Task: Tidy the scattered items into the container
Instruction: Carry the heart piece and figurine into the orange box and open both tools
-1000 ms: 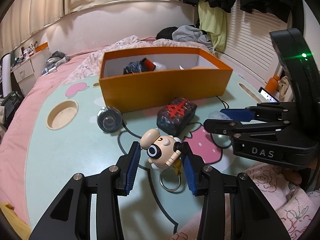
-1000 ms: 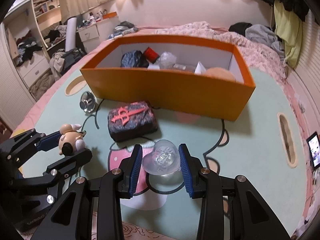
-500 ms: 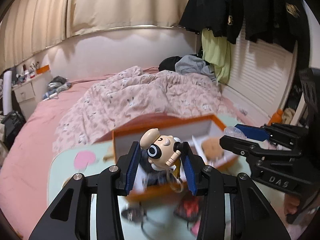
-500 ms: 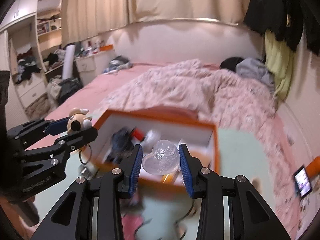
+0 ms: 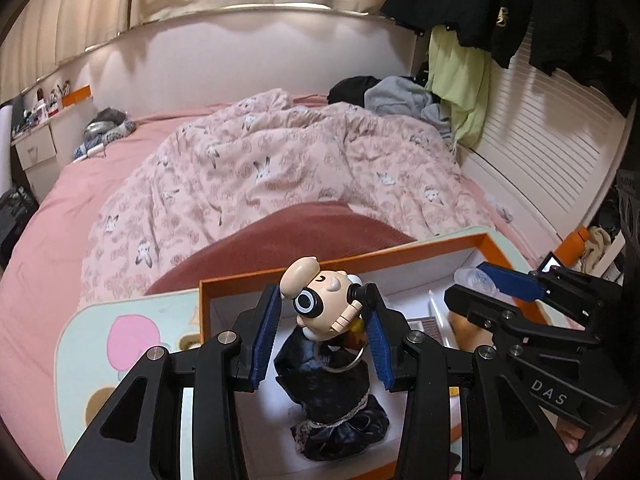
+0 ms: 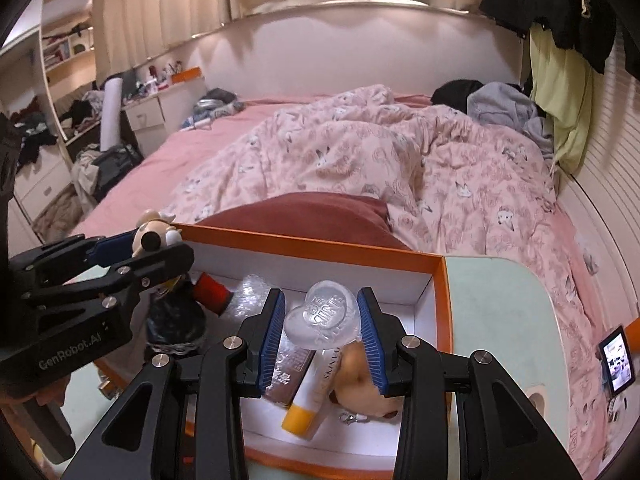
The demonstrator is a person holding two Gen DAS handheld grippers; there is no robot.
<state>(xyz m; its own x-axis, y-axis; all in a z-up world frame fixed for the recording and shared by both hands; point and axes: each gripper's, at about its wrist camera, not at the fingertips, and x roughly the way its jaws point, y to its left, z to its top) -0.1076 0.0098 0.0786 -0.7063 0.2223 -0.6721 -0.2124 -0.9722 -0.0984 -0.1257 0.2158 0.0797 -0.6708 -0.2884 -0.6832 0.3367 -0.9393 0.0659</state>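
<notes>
Over the orange box (image 5: pixel 486 240), two items are held clear of its white floor. The cartoon figurine keychain (image 5: pixel 324 302) is clamped between the blue pads of the left gripper (image 5: pixel 322 338), whose jaws are narrowed onto its head, with the metal key ring (image 5: pixel 346 362) dangling beneath. The clear heart-shaped case (image 6: pixel 322 316) is pinched likewise in the right gripper (image 6: pixel 322 336), above a cream tube (image 6: pixel 316 392) and a tan plush (image 6: pixel 360 376).

Trouble is most likely at release. The ring could be snagged on a pad or on the dark frilled cloth (image 5: pixel 336 420) directly below, so that the figurine is dragged back out. The smooth heart case is gripped only at its edges and could be squeezed out sideways; dropped from this height, it might bounce off the tube and over the near wall. The two grippers hang near each other, so a collision is possible if both are lowered together.
</notes>
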